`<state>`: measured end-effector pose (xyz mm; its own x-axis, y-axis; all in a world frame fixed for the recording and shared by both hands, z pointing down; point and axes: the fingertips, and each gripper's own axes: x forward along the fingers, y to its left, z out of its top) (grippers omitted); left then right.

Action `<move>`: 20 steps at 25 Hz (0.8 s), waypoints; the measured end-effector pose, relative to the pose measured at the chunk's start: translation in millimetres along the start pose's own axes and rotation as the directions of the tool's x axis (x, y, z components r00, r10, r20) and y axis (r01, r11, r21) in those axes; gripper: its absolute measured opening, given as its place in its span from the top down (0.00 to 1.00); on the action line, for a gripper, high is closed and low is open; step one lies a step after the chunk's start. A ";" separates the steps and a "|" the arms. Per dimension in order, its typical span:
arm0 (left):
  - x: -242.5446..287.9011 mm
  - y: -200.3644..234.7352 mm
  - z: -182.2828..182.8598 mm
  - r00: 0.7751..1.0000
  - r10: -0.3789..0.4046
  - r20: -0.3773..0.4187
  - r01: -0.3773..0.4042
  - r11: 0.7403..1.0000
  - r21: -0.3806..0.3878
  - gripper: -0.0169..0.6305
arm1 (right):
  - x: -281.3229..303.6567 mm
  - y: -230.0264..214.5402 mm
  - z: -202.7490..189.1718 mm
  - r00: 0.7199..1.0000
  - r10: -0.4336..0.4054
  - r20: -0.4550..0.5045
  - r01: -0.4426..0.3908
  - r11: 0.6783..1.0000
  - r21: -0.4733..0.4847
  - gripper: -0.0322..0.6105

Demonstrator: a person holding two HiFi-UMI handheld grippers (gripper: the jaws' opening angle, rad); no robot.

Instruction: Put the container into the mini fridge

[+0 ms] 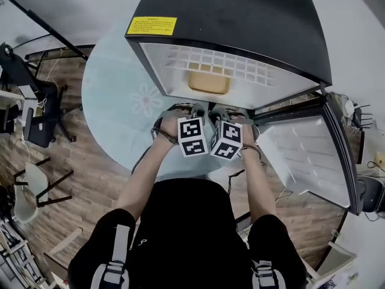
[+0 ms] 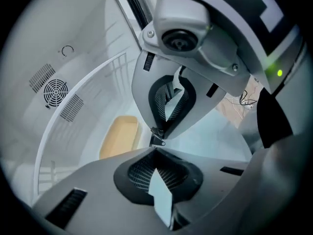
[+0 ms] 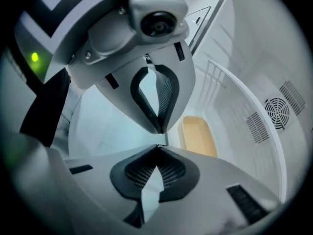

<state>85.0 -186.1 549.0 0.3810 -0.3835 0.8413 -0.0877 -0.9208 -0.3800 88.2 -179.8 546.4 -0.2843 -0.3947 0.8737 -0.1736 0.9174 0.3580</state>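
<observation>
Container [image 1: 209, 82] crosswise in fridge [image 1: 240, 17] (long axis L-R); L tongs [image 2: 156, 142], R tongs [image 3: 159, 141] clenched empty.

One mini fridge [image 1: 240, 17], one container [image 1: 208, 82], one table [image 1: 114, 95], two grippers: left gripper [image 2: 156, 141] and right gripper [image 3: 159, 143]

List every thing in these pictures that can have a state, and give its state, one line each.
Mini fridge: open, inside showing.
Fridge door: swung wide open.
Container: inside the mini fridge, not held.
Left gripper: shut, empty.
Right gripper: shut, empty.
</observation>
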 end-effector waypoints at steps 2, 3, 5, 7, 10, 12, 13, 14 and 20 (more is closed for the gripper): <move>-5.8 -12.5 1.3 1.000 -0.015 -0.007 0.015 1.000 0.018 0.95 | -4.8 13.8 0.2 1.000 0.021 -0.014 -0.021 1.000 0.009 0.94; -8.0 -19.3 2.0 1.000 -0.026 -0.012 0.027 0.999 0.028 0.95 | -7.4 20.2 0.0 0.999 0.029 -0.018 -0.029 0.999 0.018 0.94; -10.9 -34.5 4.3 0.998 -0.056 -0.020 0.057 0.997 0.044 0.95 | -12.9 32.8 -2.0 0.999 0.043 -0.019 -0.042 0.998 0.038 0.94; -12.3 -49.8 9.2 0.996 -0.090 -0.013 0.091 0.994 0.056 0.95 | -18.1 42.6 -6.6 0.998 0.052 -0.016 -0.051 0.997 0.048 0.94; -14.7 -68.9 18.0 0.991 -0.133 0.008 0.132 0.988 0.074 0.95 | -23.9 54.9 -14.7 0.997 0.070 -0.011 -0.069 0.996 0.050 0.94; -16.7 -78.8 22.8 0.990 -0.139 0.011 0.137 0.987 0.086 0.95 | -30.3 65.4 -18.1 0.996 0.088 -0.009 -0.087 0.995 0.054 0.94; -17.4 -82.7 26.2 0.990 -0.137 0.012 0.136 0.986 0.093 0.95 | -34.5 69.3 -20.2 0.996 0.093 -0.011 -0.093 0.994 0.055 0.94; -17.7 -86.1 30.1 0.991 -0.134 0.014 0.132 0.986 0.098 0.95 | -38.8 72.0 -23.2 0.995 0.095 -0.017 -0.094 0.994 0.053 0.94; -18.5 -104.1 36.3 0.993 -0.118 0.022 0.115 0.986 0.118 0.95 | -46.2 92.2 -31.8 0.994 0.098 -0.055 -0.097 0.995 0.026 0.94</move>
<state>120.4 -80.6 559.0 0.4088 -0.2706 0.8716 0.0656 -0.9438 -0.3238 115.3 -75.4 549.6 -0.2472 -0.2997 0.9214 -0.1699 0.9496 0.2633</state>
